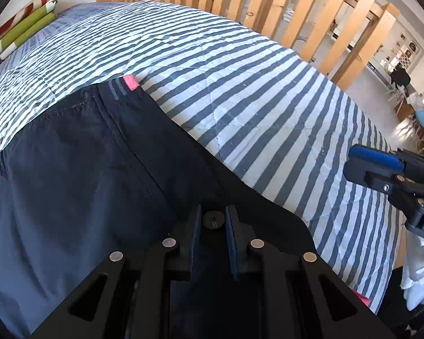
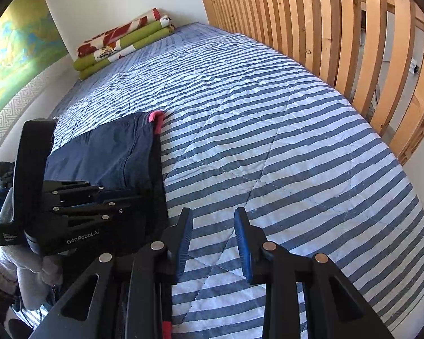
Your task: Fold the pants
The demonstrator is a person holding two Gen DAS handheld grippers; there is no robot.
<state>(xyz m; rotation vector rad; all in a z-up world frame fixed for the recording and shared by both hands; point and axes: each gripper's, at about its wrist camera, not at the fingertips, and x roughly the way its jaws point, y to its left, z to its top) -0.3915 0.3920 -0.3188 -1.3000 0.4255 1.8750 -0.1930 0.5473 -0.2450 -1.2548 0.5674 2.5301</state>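
Folded navy nylon pants (image 2: 110, 155), long axis running away, lie under the left gripper (image 1: 213, 214), jaws apart, pinching nothing. Right gripper (image 2: 213, 220), spread and empty, hovers beside them over the striped quilt (image 2: 268, 141).

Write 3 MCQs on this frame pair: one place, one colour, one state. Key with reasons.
1. Where do the pants lie on the bed?
A. Against the wooden slats
B. Near the left gripper, at the bed's near left part
C. On the folded blankets

2. What colour is the small tag at the pants' far corner?
A. Pink
B. Yellow
C. White

3. How do the right gripper's jaws stand?
A. Clamped on the pants
C. Clamped on the cover
B. Apart, nothing between them

Key: B, since the dark pants lie by the left gripper, far from the slats; A, pink shows in both views; B, striped cover shows through the gap.
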